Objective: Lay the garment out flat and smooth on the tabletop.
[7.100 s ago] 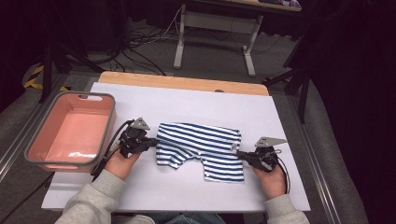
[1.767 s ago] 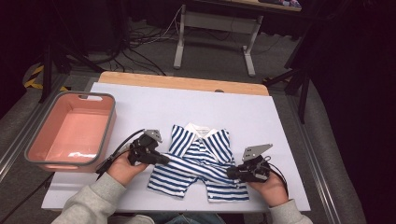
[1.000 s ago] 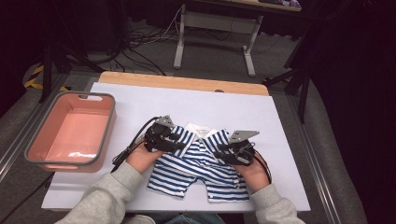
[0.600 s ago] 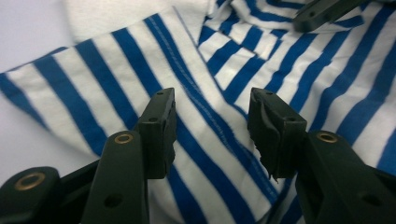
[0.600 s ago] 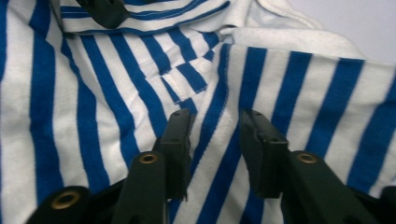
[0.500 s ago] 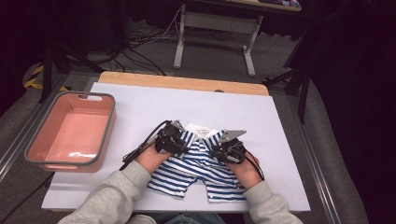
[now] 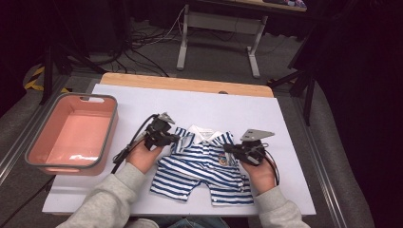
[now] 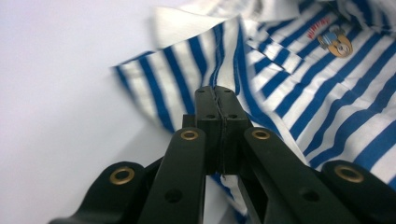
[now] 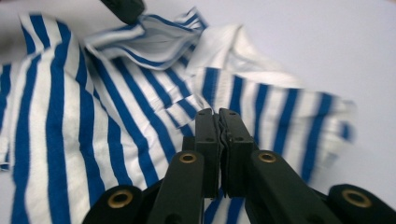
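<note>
- On the white table sheet (image 7: 285, 123), seen from the high view, a small striped shirt (image 7: 202, 166) lies flat, well to the right of the pink bin (image 7: 71, 137). The left gripper (image 7: 175, 138) sits at the shirt's left sleeve and the right gripper (image 7: 227, 148) at its right sleeve, both pointing in toward the white collar (image 7: 203, 133).
- From the left gripper view, the jaws have just been closing and now stand pressed together with a fold of striped cloth (image 8: 187, 88) pinched between them, at the sleeve edge to the left of the shirt's little chest badge (image 8: 336, 39).
- From the right gripper view, the jaws have likewise just been closing and are clamped on a fold of the other sleeve (image 9: 261, 107); the tip of the left gripper (image 9: 122, 8) shows beyond the shirt's far side.
- The step in hand looks like folding both sleeves in over the shirt's front. To do it well, I would lift each sleeve only slightly, carry both toward the middle together, and keep the pull even so the body does not slide or bunch on the sheet.
- Each grip should take just the sleeve layer; catching the back panel would drag the whole shirt and spoil the fold.
</note>
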A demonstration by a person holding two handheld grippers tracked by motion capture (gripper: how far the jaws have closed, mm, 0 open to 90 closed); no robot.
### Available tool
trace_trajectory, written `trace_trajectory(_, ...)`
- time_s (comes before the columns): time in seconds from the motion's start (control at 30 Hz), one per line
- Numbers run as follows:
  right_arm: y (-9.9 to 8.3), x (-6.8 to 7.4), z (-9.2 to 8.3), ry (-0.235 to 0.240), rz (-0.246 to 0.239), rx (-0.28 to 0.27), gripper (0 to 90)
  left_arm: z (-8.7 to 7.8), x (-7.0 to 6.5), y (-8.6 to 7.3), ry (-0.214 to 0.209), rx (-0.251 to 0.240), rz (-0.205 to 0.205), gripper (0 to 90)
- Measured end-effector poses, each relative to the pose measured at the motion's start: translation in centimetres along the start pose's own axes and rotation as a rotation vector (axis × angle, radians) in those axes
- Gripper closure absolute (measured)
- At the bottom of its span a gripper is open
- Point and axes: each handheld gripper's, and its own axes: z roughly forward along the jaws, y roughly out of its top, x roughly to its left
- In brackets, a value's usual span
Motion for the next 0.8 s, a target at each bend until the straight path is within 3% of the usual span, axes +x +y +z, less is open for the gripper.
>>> trace_trajectory(0.1,-0.8,-1.2,-2.2,-0.044,0.046,-0.049,87.3,-1.8,1.5,-1.5,0.045,-0.023,-0.058,89.0)
trace_trajectory(0.2,-1.6,-2.1,-3.4,-0.081,0.079,-0.062,87.3,-2.3,2.2,-2.3,0.075,-0.019,-0.088,88.9)
trace_trajectory(0.23,-2.6,-3.0,-4.3,-0.104,0.128,-0.063,87.1,-2.6,2.7,-2.8,0.102,-0.008,-0.119,88.7)
trace_trajectory(0.27,-2.6,-3.0,-4.3,-0.104,0.128,-0.063,87.1,-2.6,2.7,-2.8,0.102,-0.008,-0.119,89.1)
trace_trajectory(0.3,-3.6,-3.7,-4.7,-0.130,0.174,-0.034,86.3,-2.9,2.8,-3.0,0.176,0.017,-0.129,89.1)
trace_trajectory(0.33,-4.1,-4.0,-4.9,-0.148,0.192,-0.013,85.0,-3.1,2.7,-3.1,0.212,0.015,-0.121,88.8)
trace_trajectory(0.4,-4.6,-4.4,-5.3,-0.184,0.210,0.019,80.8,-3.6,2.5,-2.9,0.214,-0.013,-0.126,85.5)
trace_trajectory(0.5,-4.3,-4.8,-6.4,-0.232,0.220,-0.029,69.2,-4.3,2.1,-2.6,0.199,-0.090,-0.117,76.7)
trace_trajectory(0.53,-4.3,-4.8,-6.4,-0.232,0.220,-0.029,69.2,-4.3,2.1,-2.6,0.199,-0.090,-0.117,71.0)
trace_trajectory(0.6,-3.4,-4.4,-6.6,-0.253,0.169,-0.052,63.7,-4.2,2.2,-2.2,0.191,-0.136,-0.084,61.2)
trace_trajectory(0.63,-3.2,-4.3,-6.3,-0.249,0.149,-0.046,62.7,-4.0,2.2,-2.1,0.180,-0.140,-0.087,57.2)
trace_trajectory(0.7,-2.9,-4.2,-5.3,-0.229,0.126,-0.025,61.1,-3.4,2.5,-1.7,0.116,-0.170,-0.071,52.4)
trace_trajectory(0.73,-2.9,-4.2,-5.3,-0.229,0.126,-0.025,61.1,-3.4,2.5,-1.7,0.116,-0.170,-0.071,49.7)
trace_trajectory(0.77,-2.6,-4.2,-4.0,-0.205,0.099,0.005,58.6,-3.0,2.6,-1.6,0.103,-0.171,-0.050,48.3)
trace_trajectory(0.8,-2.5,-4.2,-3.3,-0.198,0.088,0.025,57.2,-2.0,2.9,-1.1,0.094,-0.135,-0.028,47.1)
